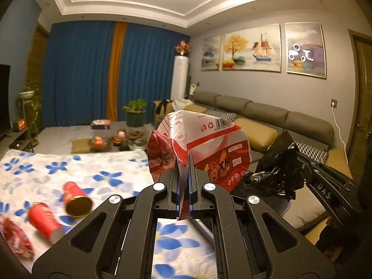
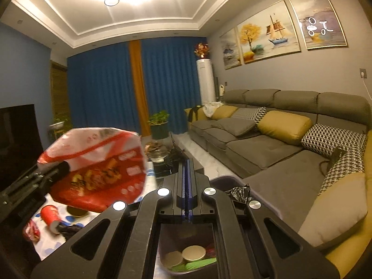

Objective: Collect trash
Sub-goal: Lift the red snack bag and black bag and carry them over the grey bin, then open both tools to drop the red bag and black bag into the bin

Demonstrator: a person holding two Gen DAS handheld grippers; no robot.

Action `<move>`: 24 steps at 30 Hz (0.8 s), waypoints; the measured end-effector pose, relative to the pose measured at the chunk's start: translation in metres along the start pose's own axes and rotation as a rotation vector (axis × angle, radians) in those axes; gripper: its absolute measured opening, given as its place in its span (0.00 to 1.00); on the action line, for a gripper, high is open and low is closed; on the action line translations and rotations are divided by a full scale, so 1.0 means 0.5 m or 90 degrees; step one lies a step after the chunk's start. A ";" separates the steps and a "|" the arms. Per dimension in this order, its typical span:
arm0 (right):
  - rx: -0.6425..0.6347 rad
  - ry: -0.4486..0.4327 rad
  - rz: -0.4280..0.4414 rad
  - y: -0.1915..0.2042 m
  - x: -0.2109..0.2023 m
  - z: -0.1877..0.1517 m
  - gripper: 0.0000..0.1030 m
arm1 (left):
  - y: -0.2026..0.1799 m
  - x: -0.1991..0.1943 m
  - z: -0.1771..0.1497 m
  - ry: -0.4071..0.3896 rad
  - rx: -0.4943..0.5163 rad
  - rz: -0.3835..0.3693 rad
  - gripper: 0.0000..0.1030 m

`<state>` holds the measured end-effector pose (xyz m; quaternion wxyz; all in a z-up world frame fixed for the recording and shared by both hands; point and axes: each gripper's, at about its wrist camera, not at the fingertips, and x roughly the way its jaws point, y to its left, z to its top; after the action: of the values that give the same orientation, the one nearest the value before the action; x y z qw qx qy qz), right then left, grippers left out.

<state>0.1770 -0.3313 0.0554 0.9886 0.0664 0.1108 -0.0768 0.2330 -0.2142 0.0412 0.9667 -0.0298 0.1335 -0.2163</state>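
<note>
Floral-clothed table [image 1: 69, 169] lay left of the purple bin [image 2: 223, 179], above which the right gripper [image 2: 187, 162] stood shut and empty; the left gripper [image 1: 184, 162] clamped a red snack wrapper [image 1: 209, 144] (bin rightward).

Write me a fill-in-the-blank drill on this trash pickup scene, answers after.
1. The left tool is shut on a crumpled red and white ____.
2. Two red paper cups lie on their ____ on the floral tablecloth.
3. The curtains behind the sofa are mostly ____.

Answers: snack bag; sides; blue
</note>
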 end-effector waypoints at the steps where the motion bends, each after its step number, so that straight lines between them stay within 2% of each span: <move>1: 0.004 0.006 -0.003 -0.008 0.008 -0.003 0.03 | -0.006 0.009 -0.002 0.004 0.001 -0.002 0.04; 10: 0.013 0.038 -0.025 -0.050 0.059 -0.022 0.03 | -0.056 0.092 -0.035 0.036 0.016 -0.018 0.04; 24: 0.027 0.080 -0.025 -0.075 0.112 -0.037 0.03 | -0.080 0.140 -0.047 0.065 0.015 -0.056 0.05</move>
<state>0.2207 -0.3729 0.0205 0.9764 0.0902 0.1724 -0.0942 0.2714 -0.2803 0.0062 0.9484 -0.0133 0.1787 -0.2616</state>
